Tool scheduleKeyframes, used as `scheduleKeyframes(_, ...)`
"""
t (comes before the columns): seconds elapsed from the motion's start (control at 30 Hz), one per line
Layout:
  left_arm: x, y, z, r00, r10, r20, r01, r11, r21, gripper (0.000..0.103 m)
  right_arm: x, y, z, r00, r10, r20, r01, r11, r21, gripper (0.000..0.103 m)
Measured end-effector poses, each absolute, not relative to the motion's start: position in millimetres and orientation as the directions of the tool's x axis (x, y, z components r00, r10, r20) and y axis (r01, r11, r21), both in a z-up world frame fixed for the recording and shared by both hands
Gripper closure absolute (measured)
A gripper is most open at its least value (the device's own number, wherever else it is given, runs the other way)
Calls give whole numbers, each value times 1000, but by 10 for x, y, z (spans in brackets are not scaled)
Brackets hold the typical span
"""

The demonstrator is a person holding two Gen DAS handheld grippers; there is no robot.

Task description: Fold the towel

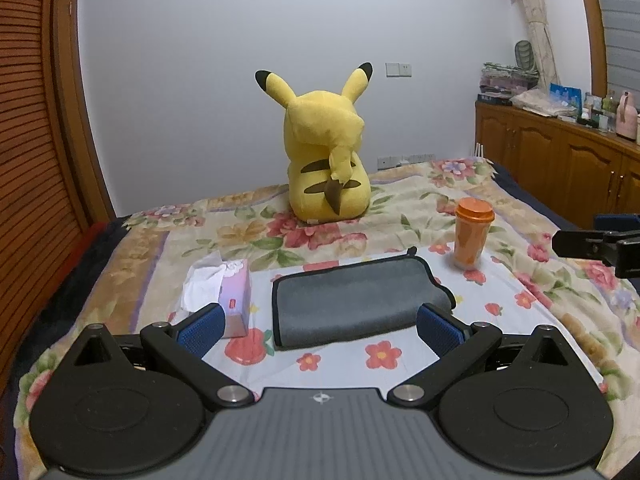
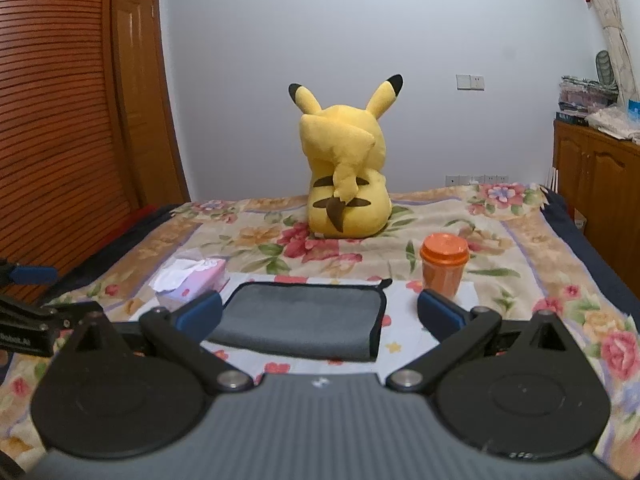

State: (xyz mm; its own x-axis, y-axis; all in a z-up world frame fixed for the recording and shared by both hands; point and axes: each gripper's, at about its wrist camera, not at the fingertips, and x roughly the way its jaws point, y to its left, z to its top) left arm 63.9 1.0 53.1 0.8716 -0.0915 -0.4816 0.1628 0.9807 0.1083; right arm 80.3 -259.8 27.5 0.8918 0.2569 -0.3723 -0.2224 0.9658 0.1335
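A grey towel (image 1: 352, 304) with black trim lies folded into a rectangle on the floral bedspread (image 1: 400, 364), a small loop at its far right corner. My left gripper (image 1: 320, 326) is open and empty, hovering just in front of the towel's near edge. In the right wrist view the towel (image 2: 300, 320) lies ahead between the fingers of my right gripper (image 2: 320, 314), which is open and empty above its near edge. The right gripper also shows at the right edge of the left wrist view (image 1: 600, 244).
A pink tissue box (image 1: 224, 296) sits left of the towel. An orange lidded cup (image 1: 472, 238) stands at its far right. A yellow plush toy (image 1: 326, 152) sits at the back. A wooden cabinet (image 1: 560, 164) stands to the right, and a slatted wardrobe (image 1: 28, 160) to the left.
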Motion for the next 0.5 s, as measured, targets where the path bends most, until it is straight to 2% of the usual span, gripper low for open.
scheduleKeyframes(0.5, 397, 4, 171, 852, -98, -515, 146, 988, 55, 0, 549, -2585, -74, 878, 235, -416, -187, 970, 153, 0)
